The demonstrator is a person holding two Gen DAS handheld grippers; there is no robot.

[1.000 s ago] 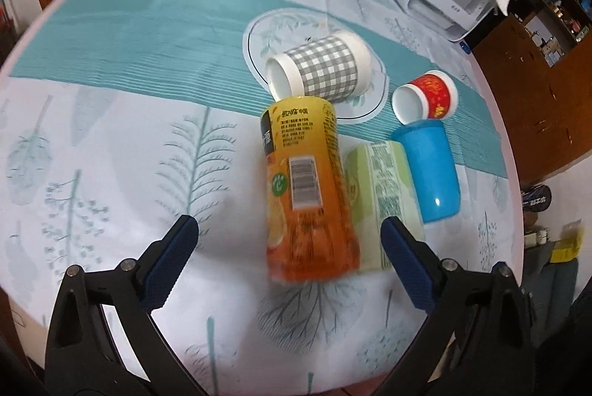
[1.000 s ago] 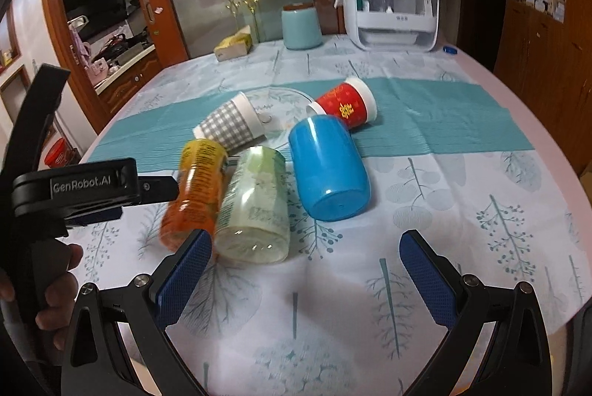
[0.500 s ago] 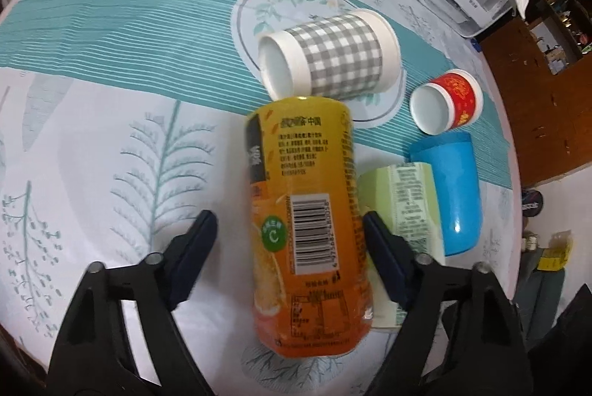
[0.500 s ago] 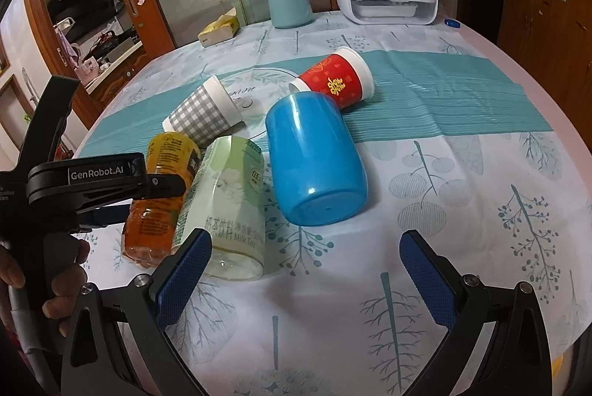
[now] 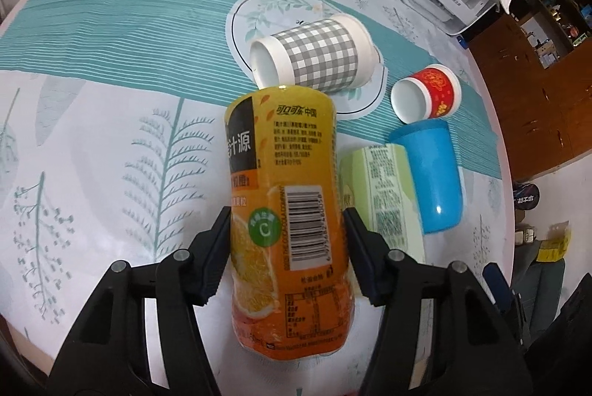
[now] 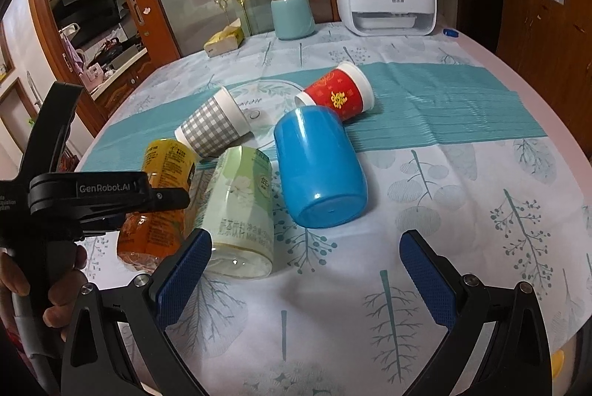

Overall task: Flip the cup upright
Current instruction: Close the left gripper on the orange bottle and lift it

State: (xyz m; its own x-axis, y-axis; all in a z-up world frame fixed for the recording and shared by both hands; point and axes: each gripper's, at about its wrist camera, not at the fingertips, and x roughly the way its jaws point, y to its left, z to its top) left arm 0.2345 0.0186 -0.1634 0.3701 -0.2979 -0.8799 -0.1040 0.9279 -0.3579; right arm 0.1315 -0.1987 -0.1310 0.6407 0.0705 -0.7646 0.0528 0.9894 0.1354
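Left gripper (image 5: 286, 240) has closed on orange bottle (image 5: 286, 211); right gripper (image 6: 305, 270) open.

left tool (image 6: 107, 200): "GenRobot.AI" | orange bottle (image 5: 288, 211): "可口可乐中国", "C" | green bottle (image 6: 240, 207): "Milk"

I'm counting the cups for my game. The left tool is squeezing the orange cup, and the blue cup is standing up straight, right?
Almost. The left tool is squeezing the orange cup, but the blue cup isn't standing up straight; it's lying on its side on the tablecloth. The right wrist view shows its flat bottom facing the camera.
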